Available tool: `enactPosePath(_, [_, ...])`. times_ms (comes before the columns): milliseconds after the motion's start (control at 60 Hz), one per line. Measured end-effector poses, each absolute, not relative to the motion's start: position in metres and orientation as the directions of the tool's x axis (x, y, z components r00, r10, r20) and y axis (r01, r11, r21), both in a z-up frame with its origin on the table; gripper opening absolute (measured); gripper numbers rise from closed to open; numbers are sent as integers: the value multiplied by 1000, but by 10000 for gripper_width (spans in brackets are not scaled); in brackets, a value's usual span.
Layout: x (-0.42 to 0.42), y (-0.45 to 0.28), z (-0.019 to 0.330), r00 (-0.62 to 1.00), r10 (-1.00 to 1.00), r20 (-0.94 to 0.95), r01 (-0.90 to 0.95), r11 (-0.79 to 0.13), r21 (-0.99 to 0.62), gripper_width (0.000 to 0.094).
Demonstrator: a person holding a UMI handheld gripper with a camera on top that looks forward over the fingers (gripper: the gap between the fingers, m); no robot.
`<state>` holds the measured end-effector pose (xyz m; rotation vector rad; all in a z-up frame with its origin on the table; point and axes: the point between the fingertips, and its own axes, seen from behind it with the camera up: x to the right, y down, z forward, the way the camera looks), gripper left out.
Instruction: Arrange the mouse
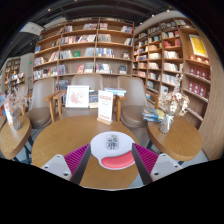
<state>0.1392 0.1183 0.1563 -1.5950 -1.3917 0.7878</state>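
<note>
Mouse (pixel 112 147), white with a red patch: lies on the round wooden table (pixel 70 135) between the spread fingers, a gap showing at either side, so it rests on the table and not in a grip. Gripper (pixel 112 166): held low and level just above the tabletop, pointed toward the bookshelves (pixel 90 50), apparently lined up to close on it.

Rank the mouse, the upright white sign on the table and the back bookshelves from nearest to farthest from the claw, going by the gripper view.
1. Mouse: white and red, between the open claw's fingers on the round wooden table.
2. White sign: upright at the table's far edge, beyond the fingers.
3. Bookshelves: along the back wall, behind the chairs.
</note>
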Motion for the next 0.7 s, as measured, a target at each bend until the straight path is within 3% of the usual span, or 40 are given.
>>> enactPosePath(200, [252, 83, 196, 150, 988, 41, 391, -21, -920, 849])
enactPosePath(450, [331, 78, 189, 147, 986, 76, 396, 11, -918, 850])
enactPosePath(600, [344, 69, 183, 128, 986, 104, 390, 47, -920, 853])
enactPosePath(700, [349, 57, 178, 105, 992, 71, 405, 23, -914, 852])
